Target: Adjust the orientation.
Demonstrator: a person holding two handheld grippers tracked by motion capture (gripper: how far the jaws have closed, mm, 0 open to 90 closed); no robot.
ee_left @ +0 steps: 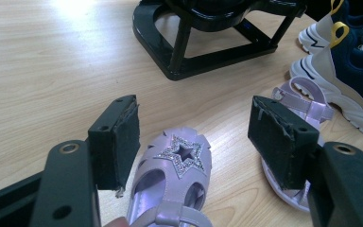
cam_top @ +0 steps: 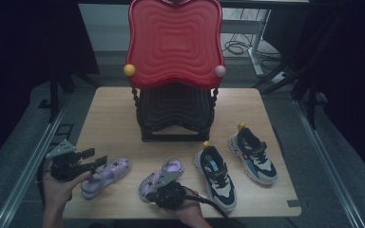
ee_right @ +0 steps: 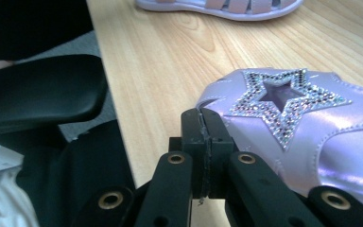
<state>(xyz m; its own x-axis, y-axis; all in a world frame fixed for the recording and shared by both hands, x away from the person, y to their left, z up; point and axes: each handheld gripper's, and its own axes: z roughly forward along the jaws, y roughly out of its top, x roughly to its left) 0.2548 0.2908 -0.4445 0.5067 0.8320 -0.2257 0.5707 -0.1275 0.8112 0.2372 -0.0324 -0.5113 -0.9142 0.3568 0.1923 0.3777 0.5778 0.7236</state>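
Note:
Two lilac sandals with glittery stars lie near the table's front edge. The left sandal lies toe-forward between the wide-apart jaws of my left gripper, which is open and not touching it. The right sandal lies beside my right gripper. Its pads are pressed together with nothing between them, right at the sandal's toe edge. The left gripper view has the right sandal further right.
A red wavy-backed toy chair on a black base stands mid-table. Two navy, white and beige sneakers lie at the right. The table's front edge runs just left of my right gripper.

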